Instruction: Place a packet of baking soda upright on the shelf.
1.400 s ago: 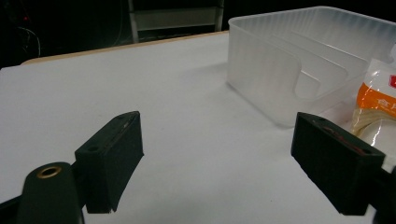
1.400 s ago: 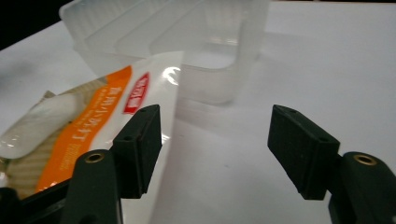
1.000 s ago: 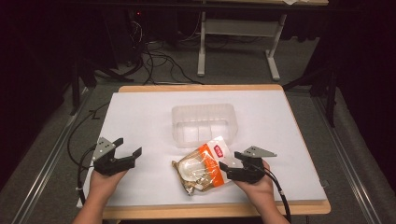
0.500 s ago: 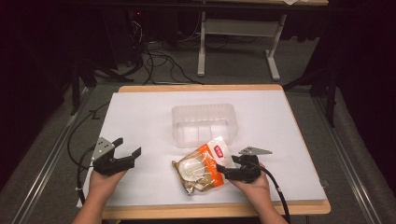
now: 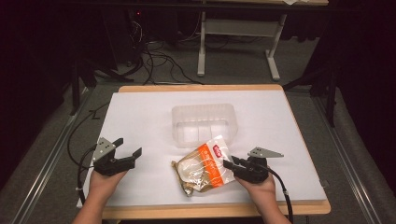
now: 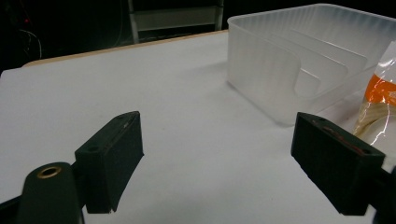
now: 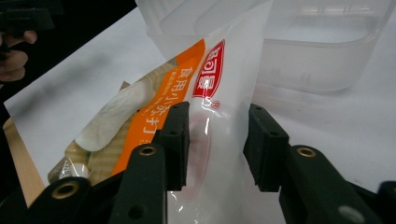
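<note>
Right gripper (image 7: 217,140) just closing its jaws around the clear and orange snack bag (image 5: 204,169) near the tabletop's (image 5: 140,116) front edge, left gripper (image 5: 127,150) open and empty, clear plastic tub (image 5: 204,122) mid-tabletop.

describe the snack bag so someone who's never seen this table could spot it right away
On the white table, find the clear plastic tub near the middle. The snack bag lies just in front of it, toward the person, with one end between the jaws of the right gripper, which have just been closing. It is the only coloured thing there: a see-through pouch with an orange panel and a red logo.
</note>
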Demonstrator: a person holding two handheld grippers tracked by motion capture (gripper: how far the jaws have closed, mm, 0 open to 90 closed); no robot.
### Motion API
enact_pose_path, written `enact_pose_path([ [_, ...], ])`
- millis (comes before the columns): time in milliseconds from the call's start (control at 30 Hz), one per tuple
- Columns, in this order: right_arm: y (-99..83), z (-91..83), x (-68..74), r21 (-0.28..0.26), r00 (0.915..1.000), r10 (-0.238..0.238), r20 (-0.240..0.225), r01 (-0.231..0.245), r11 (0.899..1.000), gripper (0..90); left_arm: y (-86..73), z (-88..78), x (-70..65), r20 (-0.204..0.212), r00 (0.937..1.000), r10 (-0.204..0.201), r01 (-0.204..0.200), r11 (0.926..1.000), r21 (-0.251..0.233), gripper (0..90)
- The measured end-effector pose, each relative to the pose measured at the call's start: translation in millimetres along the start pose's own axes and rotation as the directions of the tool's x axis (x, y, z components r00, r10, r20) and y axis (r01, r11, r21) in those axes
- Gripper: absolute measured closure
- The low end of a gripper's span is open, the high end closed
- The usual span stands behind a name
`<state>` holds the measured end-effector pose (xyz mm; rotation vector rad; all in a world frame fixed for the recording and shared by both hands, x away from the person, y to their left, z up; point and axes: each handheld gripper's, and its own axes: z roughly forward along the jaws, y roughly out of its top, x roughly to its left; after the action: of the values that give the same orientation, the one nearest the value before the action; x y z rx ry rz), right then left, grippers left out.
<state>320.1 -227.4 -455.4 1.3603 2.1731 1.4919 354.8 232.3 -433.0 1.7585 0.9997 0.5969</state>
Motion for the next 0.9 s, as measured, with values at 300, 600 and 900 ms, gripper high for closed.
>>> enact_pose_path([
  [300,3.6,-8.4,3.4,-0.018,0.9979,-0.009,-0.064,0.008,1.0,89.6,0.0,-0.1,-0.5,0.001,1.0,0.001,-0.001,1.0,0.0,17.3],
  [600,10.8,-14.6,14.7,-0.049,0.9955,-0.075,-0.059,0.072,0.996,90.0,-0.2,-0.1,0.1,-0.001,1.0,0.0,0.0,1.0,0.001,17.3],
  [900,21.8,-30.3,39.0,-0.142,0.982,-0.163,-0.096,0.148,0.979,90.0,0.0,-0.8,0.2,-0.001,1.0,-0.001,0.001,1.0,-0.004,17.3],
])
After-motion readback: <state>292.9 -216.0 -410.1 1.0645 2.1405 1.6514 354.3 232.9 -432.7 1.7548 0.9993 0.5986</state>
